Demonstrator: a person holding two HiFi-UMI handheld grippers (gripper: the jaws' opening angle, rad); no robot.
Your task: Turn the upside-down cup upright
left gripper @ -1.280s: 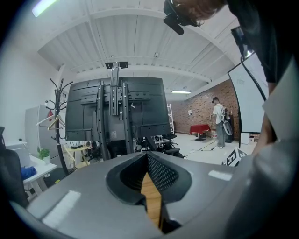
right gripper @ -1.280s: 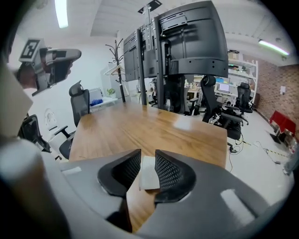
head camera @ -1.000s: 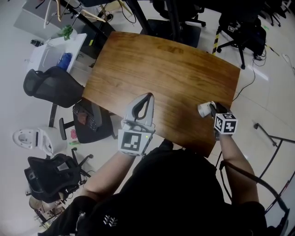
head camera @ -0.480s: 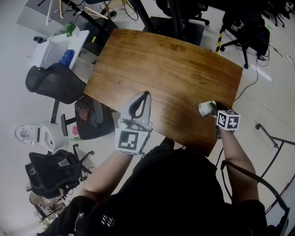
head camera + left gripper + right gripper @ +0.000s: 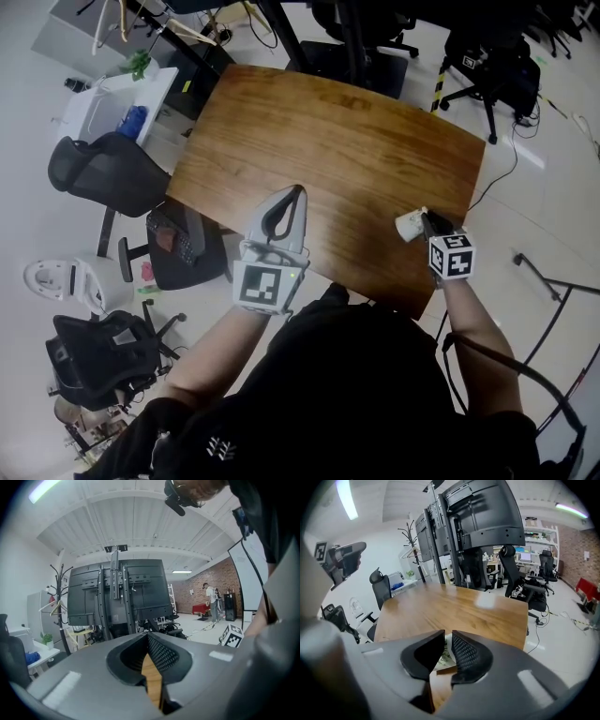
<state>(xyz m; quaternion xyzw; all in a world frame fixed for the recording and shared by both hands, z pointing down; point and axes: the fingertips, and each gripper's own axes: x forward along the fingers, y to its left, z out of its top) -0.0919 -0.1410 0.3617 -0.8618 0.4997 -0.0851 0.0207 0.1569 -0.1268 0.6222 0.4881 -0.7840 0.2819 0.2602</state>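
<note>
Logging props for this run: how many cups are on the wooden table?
1. The cup sits near the table's right edge, its wall between the jaws of the right tool, which have just been closing on it. No other cup shows.

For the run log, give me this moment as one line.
right gripper: jaws just closing, gripping cup | cup: by near edge of table | left gripper: shut, empty
</note>
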